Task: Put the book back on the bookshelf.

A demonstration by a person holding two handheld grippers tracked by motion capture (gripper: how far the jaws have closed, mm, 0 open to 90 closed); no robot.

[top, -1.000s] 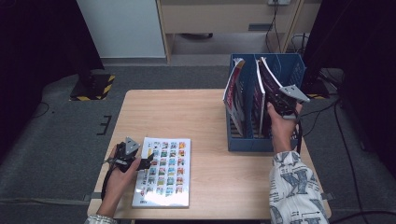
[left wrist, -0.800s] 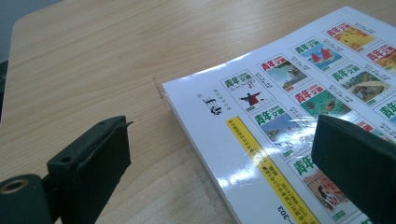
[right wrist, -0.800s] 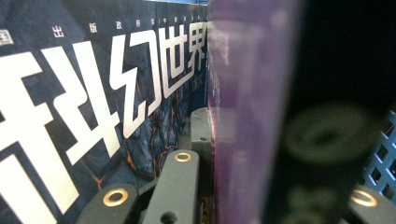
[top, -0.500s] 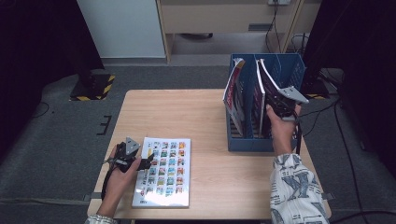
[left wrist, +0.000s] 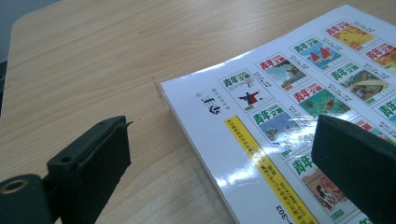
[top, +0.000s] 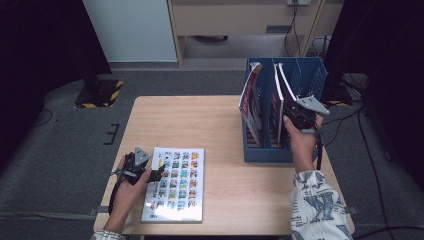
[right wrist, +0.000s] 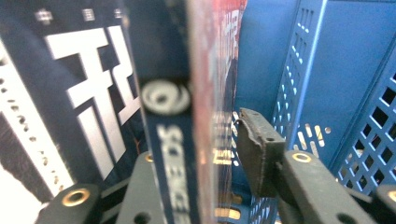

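Magazines with glossy covers already stand in the blue perforated file rack at right; right tongs, just opening, have let go. Left tongs gape over the last flat magazine on the near-left surface.

magazine cover: "青年文摘" on each tile | yellow strip: "-303"

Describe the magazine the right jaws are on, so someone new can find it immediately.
Start at the blue file rack on the table's far right side. Three magazines stand in it; the right gripper is at the rightmost magazine, its jaws just opening around the edge. It is the dark-covered one leaning furthest right, unlike the red-and-white cover at the left.
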